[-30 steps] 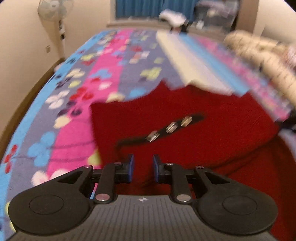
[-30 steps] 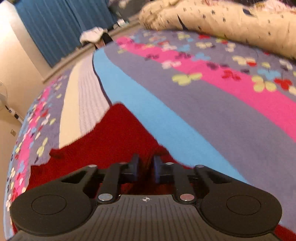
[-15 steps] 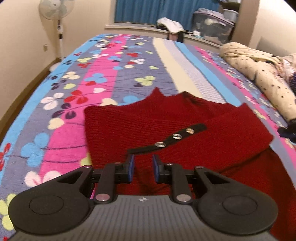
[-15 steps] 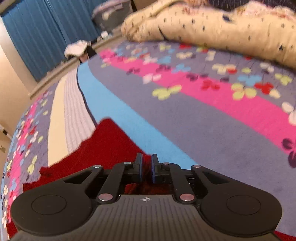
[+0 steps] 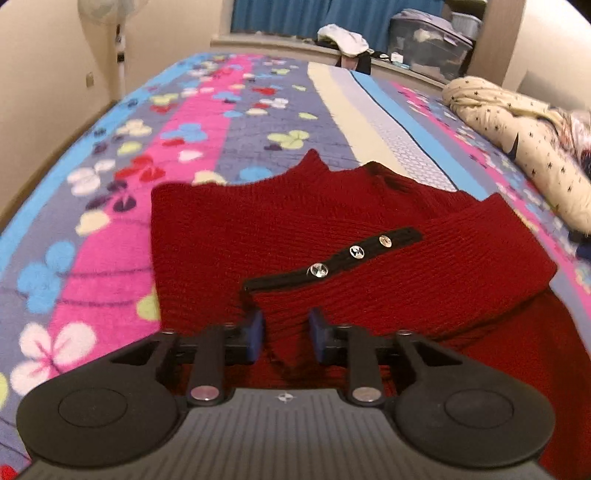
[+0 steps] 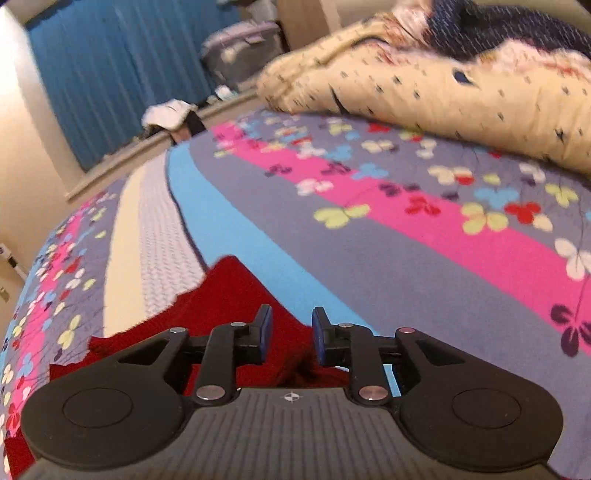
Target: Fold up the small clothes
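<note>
A red knit sweater (image 5: 229, 229) lies flat on the bed, one sleeve (image 5: 461, 251) folded across its chest. On that sleeve runs a black strip with three shiny buttons (image 5: 354, 253). My left gripper (image 5: 286, 328) hovers low over the sweater's near part. Its jaws are closing with a gap still showing, and a raised ridge of red knit sits between them. In the right wrist view my right gripper (image 6: 291, 332) is over the sweater's edge (image 6: 221, 295) by the blue stripe. Its jaws are opening, with red knit below and between them, not pinched.
The bed wears a flowered pink, grey and blue blanket (image 5: 207, 122). A bunched cream duvet (image 6: 443, 85) lies along the right side. Beyond the bed's far end are blue curtains (image 6: 110, 74), a grey storage box (image 5: 428, 40) and a standing fan (image 5: 103, 14).
The right jaws, earlier shut on the sweater's edge, have parted and the gripper has lifted a little. The left jaws stand slightly wider than before. The folded sleeve now lies still.
</note>
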